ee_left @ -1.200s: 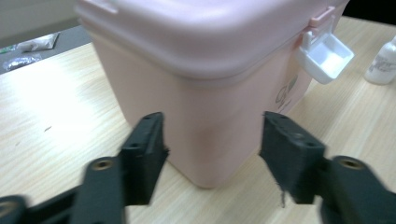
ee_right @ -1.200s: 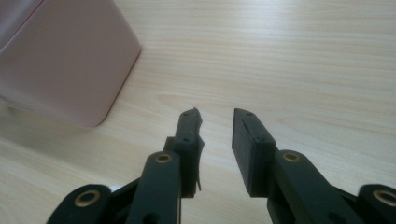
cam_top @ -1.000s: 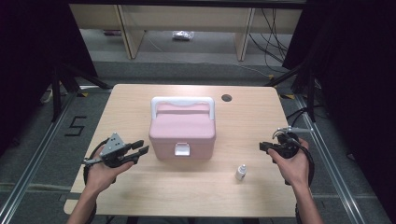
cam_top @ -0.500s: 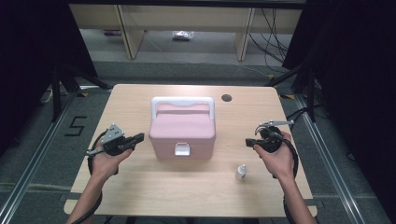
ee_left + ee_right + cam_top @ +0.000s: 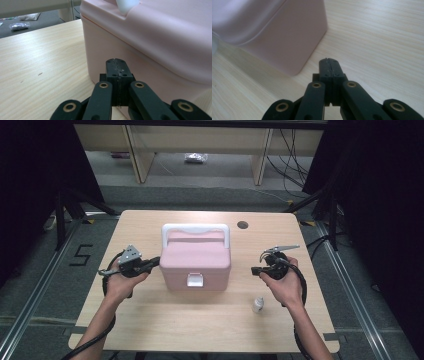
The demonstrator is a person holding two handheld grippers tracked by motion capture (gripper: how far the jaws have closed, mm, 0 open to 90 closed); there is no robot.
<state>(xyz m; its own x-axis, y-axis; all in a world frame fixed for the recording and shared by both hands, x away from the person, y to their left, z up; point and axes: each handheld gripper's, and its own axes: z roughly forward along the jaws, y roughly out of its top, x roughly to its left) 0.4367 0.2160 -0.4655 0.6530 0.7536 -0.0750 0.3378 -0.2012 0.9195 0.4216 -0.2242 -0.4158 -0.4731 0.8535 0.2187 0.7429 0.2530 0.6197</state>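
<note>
A pink lidded box [image 5: 196,261] with a white handle [image 5: 195,228] and a white front latch [image 5: 195,280] stands in the middle of the wooden table [image 5: 165,320]. My left gripper [image 5: 156,262] is shut and empty, its tips right at the box's left side [image 5: 130,57]. In its own view the left gripper [image 5: 117,60] has both jaws pressed together close to the pink wall. My right gripper [image 5: 255,270] is shut and empty, a short way off the box's right side. The right gripper [image 5: 329,60] points at the box's lower corner [image 5: 294,50].
A small white bottle [image 5: 258,304] stands on the table near the front, just below my right hand. A dark round hole [image 5: 243,225] sits at the table's far edge. Shelving and cables lie on the floor beyond the table.
Both hands have moved inward toward the box from either side. The left gripper's tips have come up to the box's left wall; the right one has closed most of its gap.
</note>
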